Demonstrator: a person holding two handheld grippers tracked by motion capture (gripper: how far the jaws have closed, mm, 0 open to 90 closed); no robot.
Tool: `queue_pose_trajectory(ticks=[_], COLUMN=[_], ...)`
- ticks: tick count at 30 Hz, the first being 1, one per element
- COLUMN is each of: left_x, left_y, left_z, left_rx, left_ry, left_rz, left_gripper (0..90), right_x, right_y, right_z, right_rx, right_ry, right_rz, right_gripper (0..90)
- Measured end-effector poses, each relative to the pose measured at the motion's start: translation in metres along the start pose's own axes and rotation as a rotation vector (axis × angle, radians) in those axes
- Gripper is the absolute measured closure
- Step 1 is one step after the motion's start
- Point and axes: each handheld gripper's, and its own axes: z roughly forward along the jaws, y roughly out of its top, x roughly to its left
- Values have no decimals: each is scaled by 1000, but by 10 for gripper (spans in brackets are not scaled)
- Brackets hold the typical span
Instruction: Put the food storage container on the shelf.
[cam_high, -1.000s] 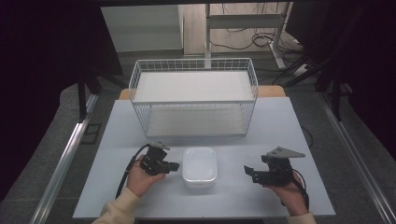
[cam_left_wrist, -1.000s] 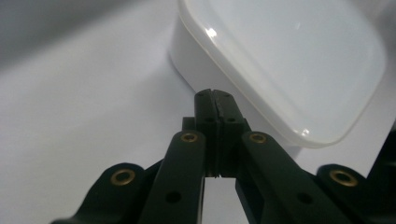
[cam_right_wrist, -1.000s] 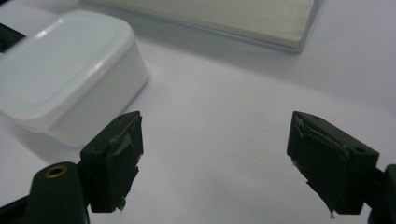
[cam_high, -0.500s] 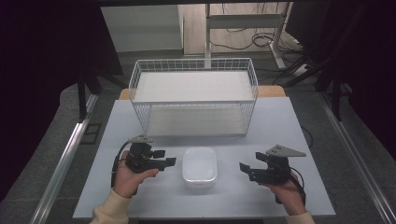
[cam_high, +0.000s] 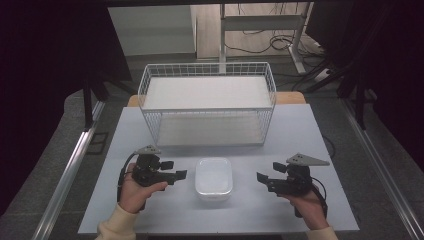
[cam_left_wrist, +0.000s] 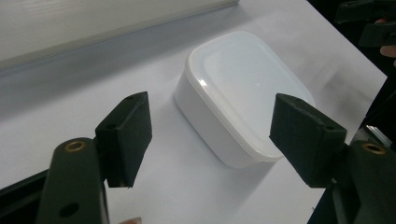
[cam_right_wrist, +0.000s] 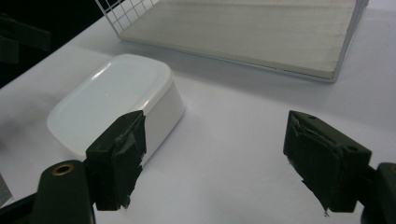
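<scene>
White lidded box (cam_high: 214, 176), contents hidden, near wire basket (cam_high: 207, 105).

The left gripper (cam_high: 177, 170) is held level, jaws just opened wide, nothing between them; the right gripper (cam_high: 261, 179) is held open.

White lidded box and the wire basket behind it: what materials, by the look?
White lidded box: likely plastic, smooth and glossy, with highlights on the lid and rounded moulded corners. Wire basket: probably white-coated metal wire in a thin grid; its pale floor panel looks matte, material unclear.
</scene>
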Motion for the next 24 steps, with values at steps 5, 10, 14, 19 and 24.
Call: queue_pose_trajectory(ticks=[5, 10, 14, 19, 24], left_x=[2, -1, 5, 11, 12], left_y=[1, 12, 16, 15, 7], left_z=[-1, 5, 13, 21, 26], left_rx=[-2, 9, 32, 46, 50], left_ry=[-25, -39, -79, -97, -126], left_rz=[-19, -25, -65, -111, -136], left_gripper=[287, 288, 300, 303, 317], right_x=[3, 16, 23, 28, 23], right_y=[5, 19, 28, 30, 23], right_z=[4, 13, 28, 42, 52], right_rx=[8, 14, 41, 62, 82], right_ry=[4, 38, 60, 71, 96], right_rz=[30, 41, 75, 108, 164], right_gripper=[210, 225, 239, 256, 292])
